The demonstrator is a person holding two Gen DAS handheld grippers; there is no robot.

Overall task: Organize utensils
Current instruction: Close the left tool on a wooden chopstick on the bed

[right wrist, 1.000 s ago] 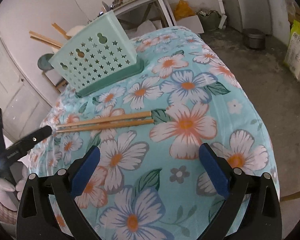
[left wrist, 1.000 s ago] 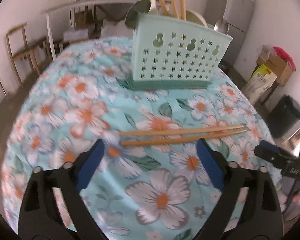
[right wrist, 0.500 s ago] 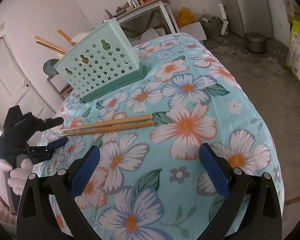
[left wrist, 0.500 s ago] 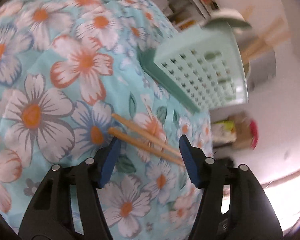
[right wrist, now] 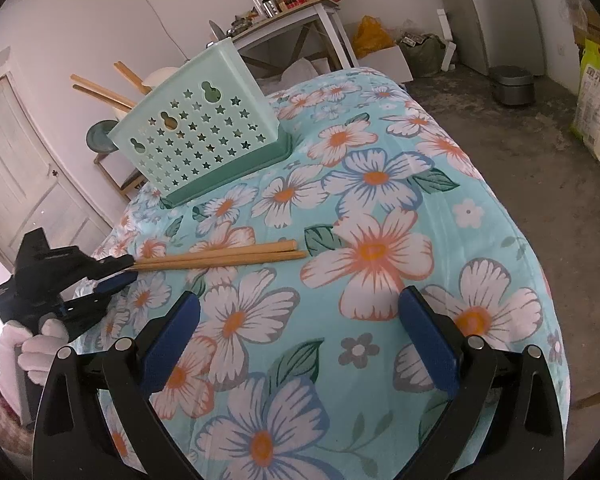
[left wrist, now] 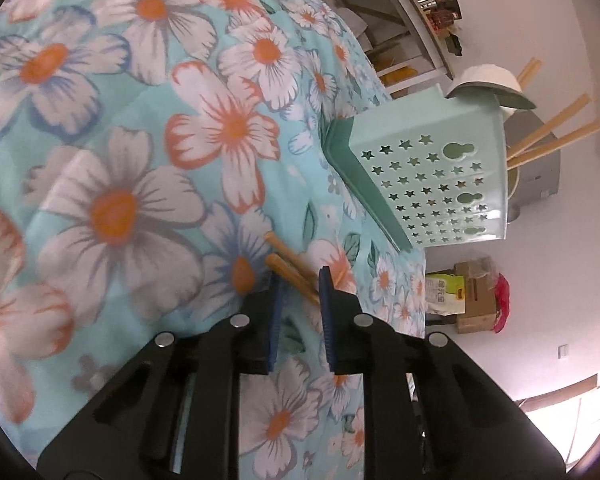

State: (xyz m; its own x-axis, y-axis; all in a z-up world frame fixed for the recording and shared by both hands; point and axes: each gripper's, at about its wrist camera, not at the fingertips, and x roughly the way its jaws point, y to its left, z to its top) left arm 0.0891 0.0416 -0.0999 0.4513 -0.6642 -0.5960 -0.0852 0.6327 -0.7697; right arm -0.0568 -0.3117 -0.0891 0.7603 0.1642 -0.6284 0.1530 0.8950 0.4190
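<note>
**Wooden chopsticks between closing left jaws**

Wooden and slender, the pair of chopsticks point(right wrist: 220, 255) lies side by side on the floral tablecloth point(right wrist: 380, 184), its narrow ends inside the left gripper point(left wrist: 300, 280) and its thick ends stretching away from it. Judged from their look, they are light, stiff and smooth; two round-edged sticks may roll or scissor apart under a pinch, so a hold across both together, near one end as here, seems workable but prone to pivoting. A grip nearer the middle would steady them better.

The left gripper's jaws are closing, with both sticks between the blue pads; contact cannot be confirmed, and a gap shows beside the sticks in the left wrist view. The right gripper point(right wrist: 300, 344) stands wide open over bare cloth, holding nothing, the chopsticks just ahead of it.

Beyond the sticks, ahead of both grippers, stands the mint perforated basket point(right wrist: 204, 128), already holding other chopsticks point(right wrist: 100, 90).

Against the earlier frame: the left jaws have narrowed sharply, the gripper has rolled and dropped onto the sticks. The right gripper is unchanged.
</note>
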